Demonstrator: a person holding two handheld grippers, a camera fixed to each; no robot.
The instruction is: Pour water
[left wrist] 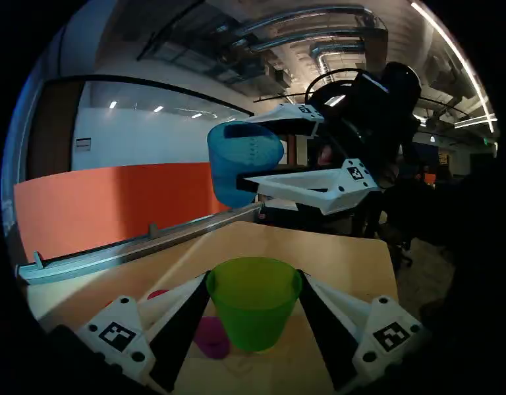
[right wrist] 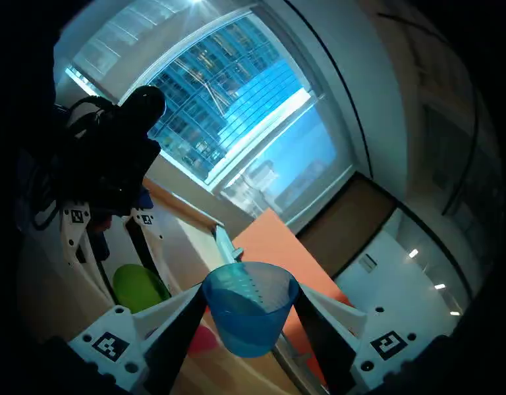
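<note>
Cups are ready for a pour, 1 in each gripper. The left gripper (left wrist: 254, 299) has its 2 fingers pressed on the sides of the green cup (left wrist: 254, 309), low in the middle of the left gripper view. The cup's mouth faces up and looks empty, so I think it is there to catch the water. It sits over the wooden table (left wrist: 338, 257), but I cannot tell if it rests on it or hangs just above.

The right gripper (right wrist: 250, 299) is clamped on the blue cup (right wrist: 250, 316), at the bottom middle of the right gripper view. The lower part of this cup looks darker, which may be water, but I cannot be sure. In the left gripper view the blue cup sits higher in the frame, upper middle, well apart from the green cup. It looks close to upright there, so I think no water is running out. Holding it high makes sense, because water has to fall down into the green cup.

A pink thing (left wrist: 211, 337) lies on the table just beside the green cup, lower left. An orange wall (left wrist: 121, 204) fills the left side behind the table.

To pour, I think the blue cup has to come over the green cup's mouth and tip slowly. If it tips too far away, water would hit the table.
</note>
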